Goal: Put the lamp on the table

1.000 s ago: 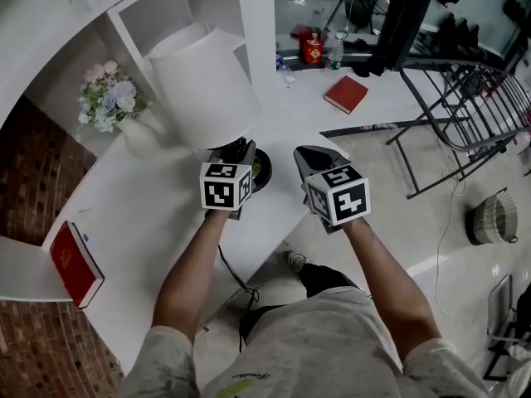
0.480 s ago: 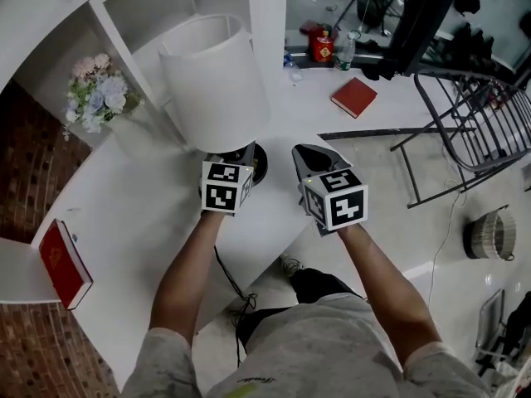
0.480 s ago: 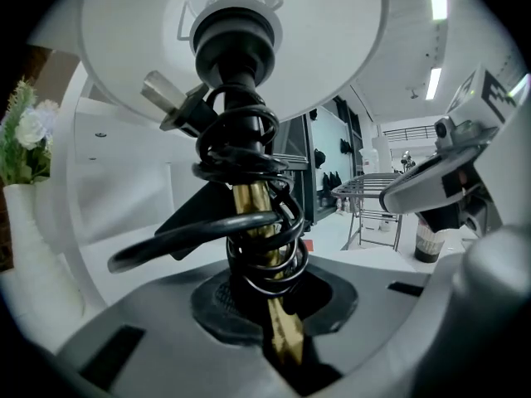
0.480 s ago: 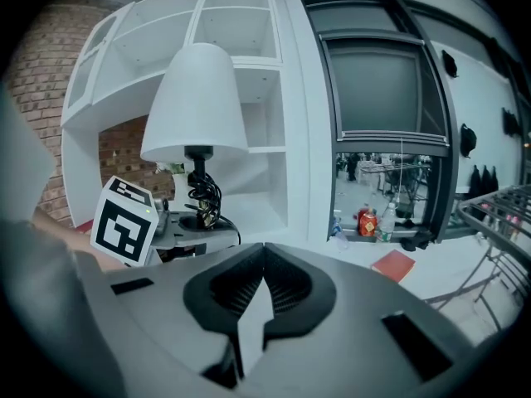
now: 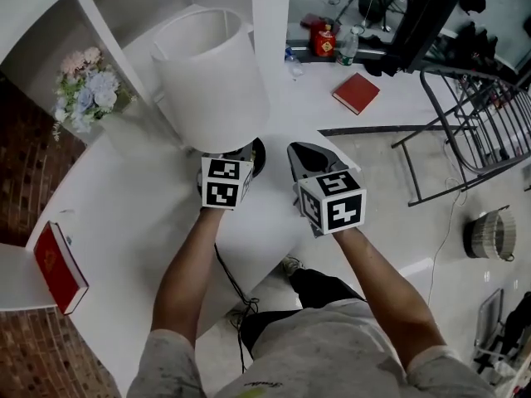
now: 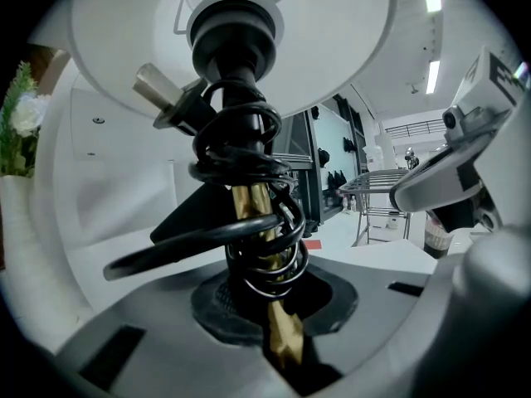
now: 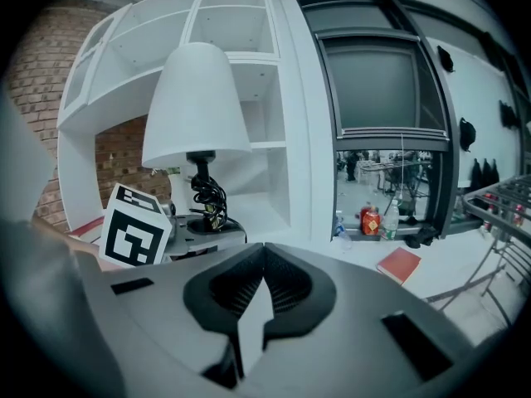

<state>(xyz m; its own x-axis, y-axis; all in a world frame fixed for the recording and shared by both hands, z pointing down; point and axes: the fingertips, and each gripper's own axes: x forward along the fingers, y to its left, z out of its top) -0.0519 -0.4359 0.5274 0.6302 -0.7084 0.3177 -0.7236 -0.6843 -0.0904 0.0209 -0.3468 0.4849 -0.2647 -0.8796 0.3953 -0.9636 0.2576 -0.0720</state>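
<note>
White shelving against a brick wall rises behind a curved white table, over which both grippers are held side by side and pointing away from the person. The left gripper is clamped on the table lamp: its jaws squeeze the brass stem just below a black cord wound in loops around it. The white shade stands directly above and ahead of those jaws, tilted a little, and the lamp's dark round base sits low at the gripper's tip, close over the tabletop; whether it touches the surface cannot be told. The right gripper, just to the right of the left one, has its jaws together with nothing between them. A bunch of pale flowers stands well off to the left gripper's left, and a red book lies behind and to that side. Farther ahead of the right gripper lie another red book, a red canister and a bottle.
</note>
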